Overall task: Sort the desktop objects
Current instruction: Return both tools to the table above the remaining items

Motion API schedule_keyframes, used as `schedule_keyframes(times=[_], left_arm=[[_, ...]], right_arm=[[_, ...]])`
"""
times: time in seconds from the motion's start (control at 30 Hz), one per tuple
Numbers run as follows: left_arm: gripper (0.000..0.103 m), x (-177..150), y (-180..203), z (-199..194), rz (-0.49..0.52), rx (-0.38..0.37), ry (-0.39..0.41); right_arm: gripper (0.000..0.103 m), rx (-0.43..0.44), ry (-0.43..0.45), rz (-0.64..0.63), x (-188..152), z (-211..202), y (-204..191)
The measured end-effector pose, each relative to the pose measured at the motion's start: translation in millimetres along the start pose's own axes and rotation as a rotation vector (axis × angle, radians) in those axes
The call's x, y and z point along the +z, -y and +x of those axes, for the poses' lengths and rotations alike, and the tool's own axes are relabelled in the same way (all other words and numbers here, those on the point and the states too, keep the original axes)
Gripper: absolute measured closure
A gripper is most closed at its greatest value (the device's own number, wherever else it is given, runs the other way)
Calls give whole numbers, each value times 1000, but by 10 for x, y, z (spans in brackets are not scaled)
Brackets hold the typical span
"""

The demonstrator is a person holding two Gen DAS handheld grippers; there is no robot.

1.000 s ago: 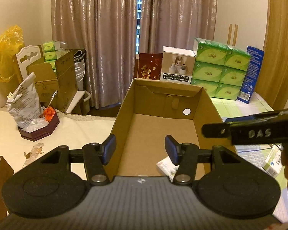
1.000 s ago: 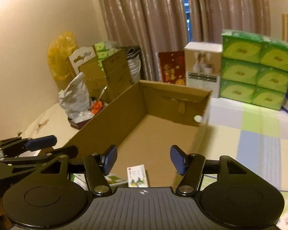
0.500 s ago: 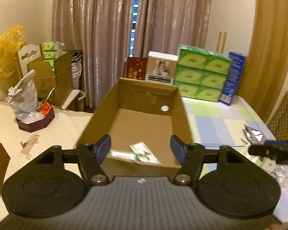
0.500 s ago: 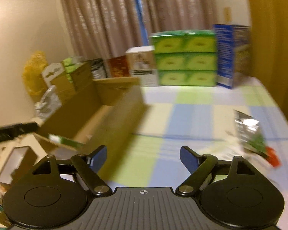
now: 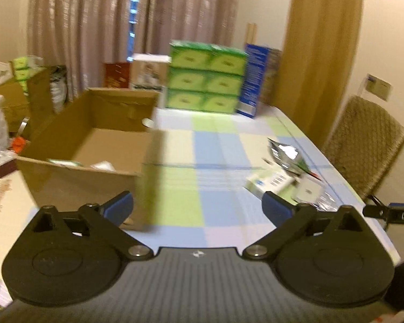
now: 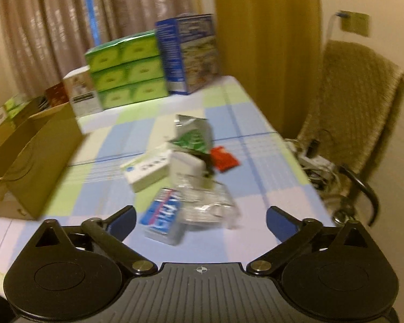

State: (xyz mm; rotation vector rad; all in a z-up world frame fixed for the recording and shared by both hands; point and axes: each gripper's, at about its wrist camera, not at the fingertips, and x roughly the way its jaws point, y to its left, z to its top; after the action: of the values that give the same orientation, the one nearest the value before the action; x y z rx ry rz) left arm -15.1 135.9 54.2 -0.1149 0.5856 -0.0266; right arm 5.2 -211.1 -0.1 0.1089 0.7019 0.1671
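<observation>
A pile of small items lies on the checked tablecloth: a blue and white pack point(image 6: 163, 214), a clear plastic wrapper point(image 6: 207, 204), a white and green box point(image 6: 145, 169), a white box point(image 6: 187, 165), a silver and green pouch point(image 6: 192, 132) and a red packet point(image 6: 225, 158). My right gripper point(image 6: 200, 222) is open and empty, just short of the pile. My left gripper point(image 5: 198, 208) is open and empty above the cloth. The open cardboard box point(image 5: 94, 145) stands to the left and holds a few flat packs. The pile also shows in the left wrist view point(image 5: 282, 172).
Green tissue packs point(image 5: 206, 78), a blue carton point(image 5: 256, 78) and a white box point(image 5: 148, 72) stand at the table's far edge. A woven chair point(image 6: 355, 102) is at the right side. Clutter and cartons point(image 5: 18, 88) sit beyond the left of the box.
Both grippers have swung right, away from the cardboard box. The right gripper now faces the pile of items. Both jaws have opened wider.
</observation>
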Motion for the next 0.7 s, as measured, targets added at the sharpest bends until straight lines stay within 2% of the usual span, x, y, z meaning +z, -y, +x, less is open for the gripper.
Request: schedule_keyframes(times=[0.37, 0.5, 0.7], left_arm=[[1, -251, 688, 352, 90, -80, -116], [1, -303, 881, 505, 132, -99, -139], [1, -345, 1177, 771, 199, -167, -159]], right_arm=[[2, 0, -22, 76, -38, 95, 355], [2, -1, -33, 95, -45, 175, 424], [2, 1, -45, 108, -43, 276, 522]])
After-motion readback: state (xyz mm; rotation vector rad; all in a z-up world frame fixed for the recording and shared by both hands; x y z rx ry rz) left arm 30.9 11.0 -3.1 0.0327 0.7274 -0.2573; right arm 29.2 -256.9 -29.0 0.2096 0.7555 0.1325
